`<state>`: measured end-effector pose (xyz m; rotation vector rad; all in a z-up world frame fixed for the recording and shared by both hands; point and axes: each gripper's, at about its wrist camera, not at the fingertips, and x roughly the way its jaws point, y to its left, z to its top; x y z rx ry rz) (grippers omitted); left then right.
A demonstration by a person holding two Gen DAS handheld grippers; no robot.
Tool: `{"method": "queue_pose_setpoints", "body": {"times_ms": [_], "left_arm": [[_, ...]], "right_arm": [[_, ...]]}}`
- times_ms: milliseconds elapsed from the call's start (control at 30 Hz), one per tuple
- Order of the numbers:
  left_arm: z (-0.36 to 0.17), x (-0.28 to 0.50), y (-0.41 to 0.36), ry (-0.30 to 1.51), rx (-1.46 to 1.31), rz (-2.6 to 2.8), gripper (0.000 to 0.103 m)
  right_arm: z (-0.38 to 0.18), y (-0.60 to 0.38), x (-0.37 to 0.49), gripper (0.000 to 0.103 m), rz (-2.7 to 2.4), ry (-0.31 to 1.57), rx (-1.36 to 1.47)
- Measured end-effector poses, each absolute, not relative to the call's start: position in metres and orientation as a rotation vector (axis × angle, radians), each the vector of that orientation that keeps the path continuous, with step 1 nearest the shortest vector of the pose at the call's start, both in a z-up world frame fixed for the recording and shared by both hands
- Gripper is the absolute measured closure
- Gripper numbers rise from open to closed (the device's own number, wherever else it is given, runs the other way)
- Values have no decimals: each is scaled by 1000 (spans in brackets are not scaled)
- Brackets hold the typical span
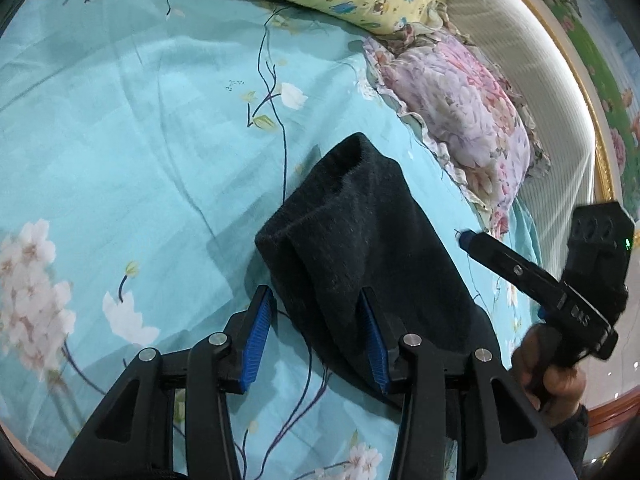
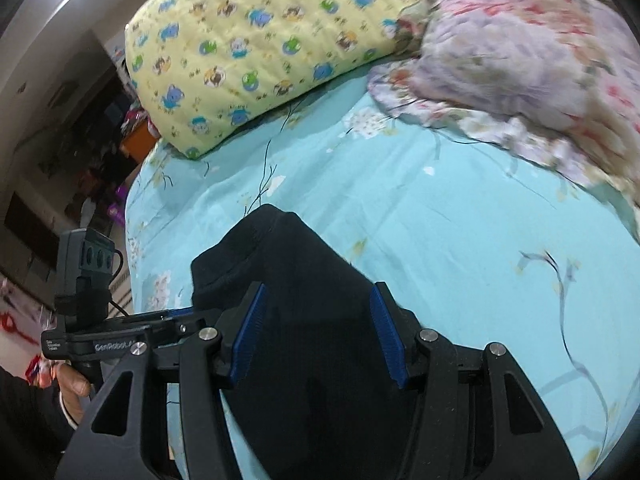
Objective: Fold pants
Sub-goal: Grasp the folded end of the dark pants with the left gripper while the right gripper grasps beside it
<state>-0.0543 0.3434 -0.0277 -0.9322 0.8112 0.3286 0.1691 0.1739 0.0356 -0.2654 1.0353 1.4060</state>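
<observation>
On the turquoise floral bedsheet [image 1: 120,140] the dark pants [image 1: 360,232] lie bunched, soft and limp; we see left gripper [image 1: 316,332] and right gripper [image 2: 320,332] spread wide, holding nothing; we judge the edges the best hold.

Black pants [image 1: 360,240] lie on a turquoise sheet [image 1: 140,140] printed with white-pink blossoms, a yellow pillow [image 2: 260,52] carries blue and green cartoon animals, another pillow [image 1: 460,112] is pink-lilac floral, and blue pads [image 2: 248,344] line black grippers.

Pants [image 1: 360,232] on bed [image 1: 120,140], apparently before pillows [image 1: 460,108]
</observation>
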Motion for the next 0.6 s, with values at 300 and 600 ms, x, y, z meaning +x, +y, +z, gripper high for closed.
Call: {"method": "queue_pose_setpoints", "body": {"times_ms": [300,600], "left_arm": [[-32,-49,347,789,-925,332,59],[-30,-39,345,790,-889,347,76]], "right_arm": [[17,240,169,48,1518,1089,-406],[-2,272,154,69,1579,1108,-497]]}}
